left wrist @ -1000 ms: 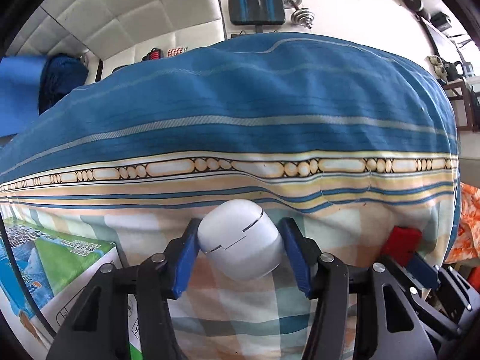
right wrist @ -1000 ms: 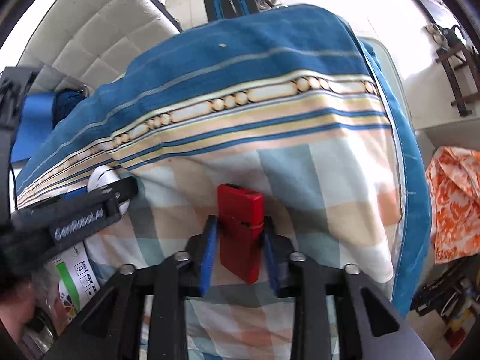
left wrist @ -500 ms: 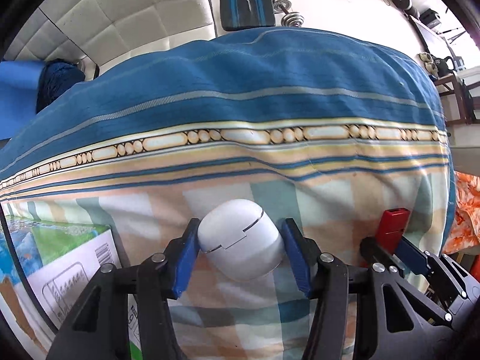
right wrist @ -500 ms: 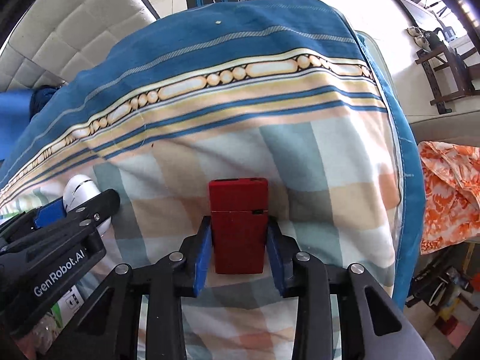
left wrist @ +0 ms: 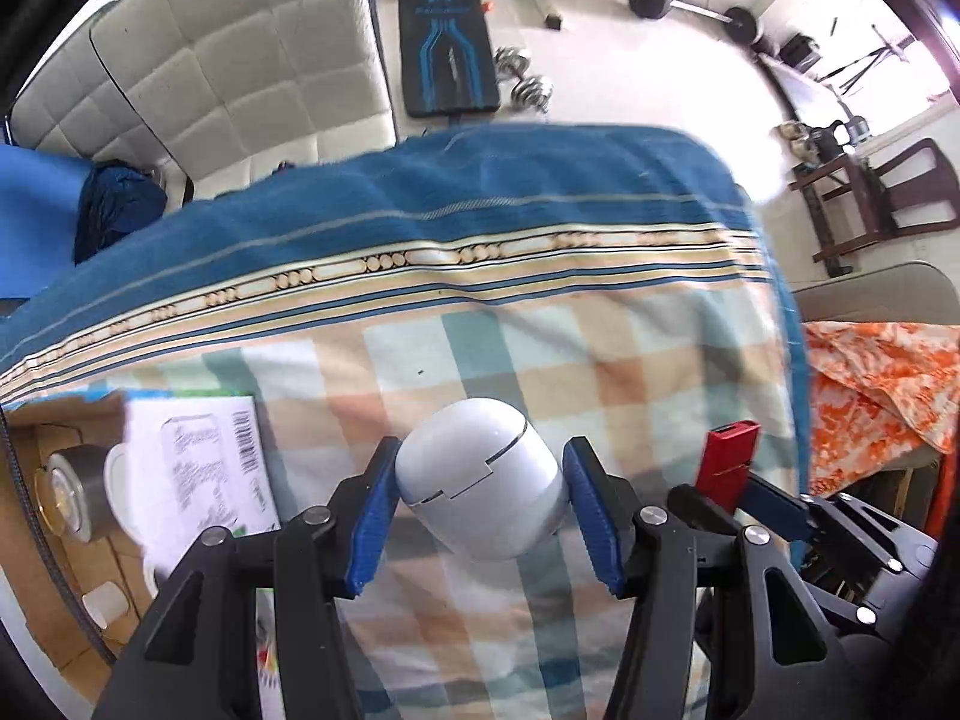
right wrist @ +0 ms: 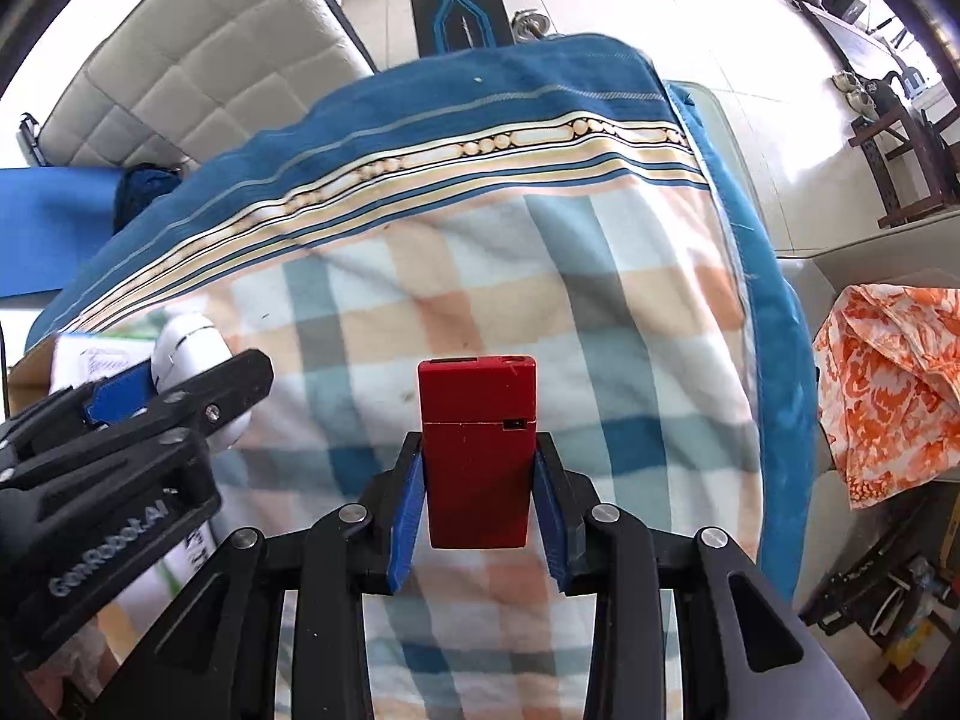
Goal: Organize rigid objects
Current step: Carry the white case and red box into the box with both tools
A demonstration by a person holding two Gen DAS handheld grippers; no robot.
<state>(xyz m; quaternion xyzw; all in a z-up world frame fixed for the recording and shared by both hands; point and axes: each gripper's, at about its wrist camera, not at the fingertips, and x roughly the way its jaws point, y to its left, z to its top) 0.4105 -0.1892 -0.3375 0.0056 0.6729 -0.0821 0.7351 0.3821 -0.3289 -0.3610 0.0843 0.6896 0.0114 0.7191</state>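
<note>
My left gripper (left wrist: 483, 507) is shut on a white rounded case (left wrist: 480, 486) and holds it above the checked bedspread (left wrist: 540, 360). My right gripper (right wrist: 477, 498) is shut on a red box-shaped case (right wrist: 477, 450), upright between the blue pads. The red case also shows at the right of the left wrist view (left wrist: 723, 462), and the white case at the left of the right wrist view (right wrist: 189, 348). An open cardboard box (left wrist: 36, 480) lies at the lower left, with a metal tin (left wrist: 66, 498) and white items inside.
A printed box flap with a barcode (left wrist: 204, 462) lies beside the cardboard box. The bed's right edge drops to an orange cloth (left wrist: 882, 384). A quilted headboard (left wrist: 228, 60), a weight bench (left wrist: 447, 42) and dumbbells (left wrist: 528, 75) stand beyond the bed.
Both grippers have risen and drawn back with their cases held. The open cardboard box has come into the left wrist view at lower left.
</note>
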